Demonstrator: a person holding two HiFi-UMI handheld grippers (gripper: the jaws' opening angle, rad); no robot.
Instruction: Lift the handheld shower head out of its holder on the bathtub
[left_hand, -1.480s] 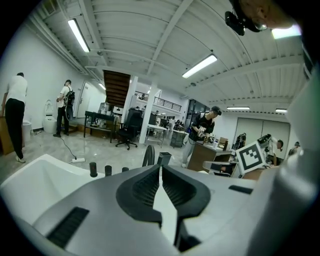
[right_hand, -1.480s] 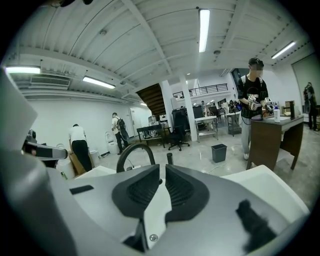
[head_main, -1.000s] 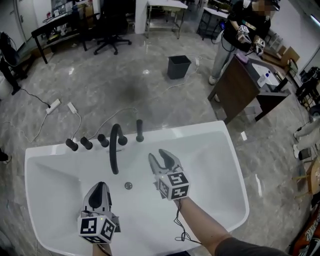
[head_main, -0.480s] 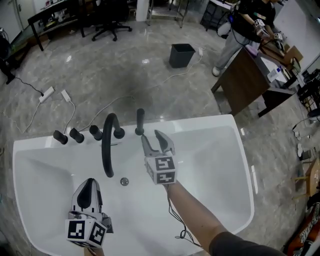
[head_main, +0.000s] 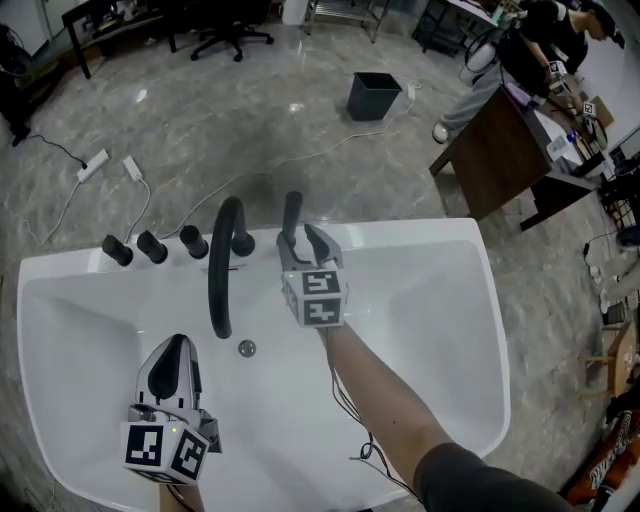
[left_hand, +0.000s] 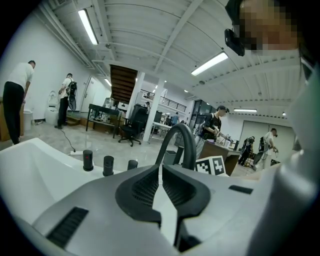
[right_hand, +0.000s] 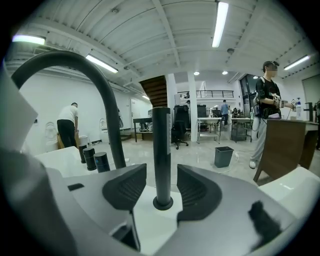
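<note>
The handheld shower head (head_main: 291, 212) is a slim black stick standing upright in its holder on the white bathtub's far rim (head_main: 400, 232). My right gripper (head_main: 301, 240) is open, one jaw on each side of the stick, pads not touching it. In the right gripper view the shower head (right_hand: 161, 145) rises from its round holder (right_hand: 163, 203) between the ribbed pads (right_hand: 127, 189). My left gripper (head_main: 172, 355) is shut on nothing and hangs over the tub's inside, near left. In the left gripper view its jaws (left_hand: 161, 186) point toward the spout (left_hand: 186, 142).
A curved black faucet spout (head_main: 222, 262) arches over the tub just left of the shower head, with three black knobs (head_main: 150, 246) further left. A drain (head_main: 246, 348) lies below. Beyond the tub: cables and a power strip (head_main: 100, 165), a dark bin (head_main: 373, 95), a wooden desk (head_main: 505, 150).
My right gripper has moved forward from over the tub to the far rim and now straddles the shower head, jaws wider. The left gripper sank a little.
</note>
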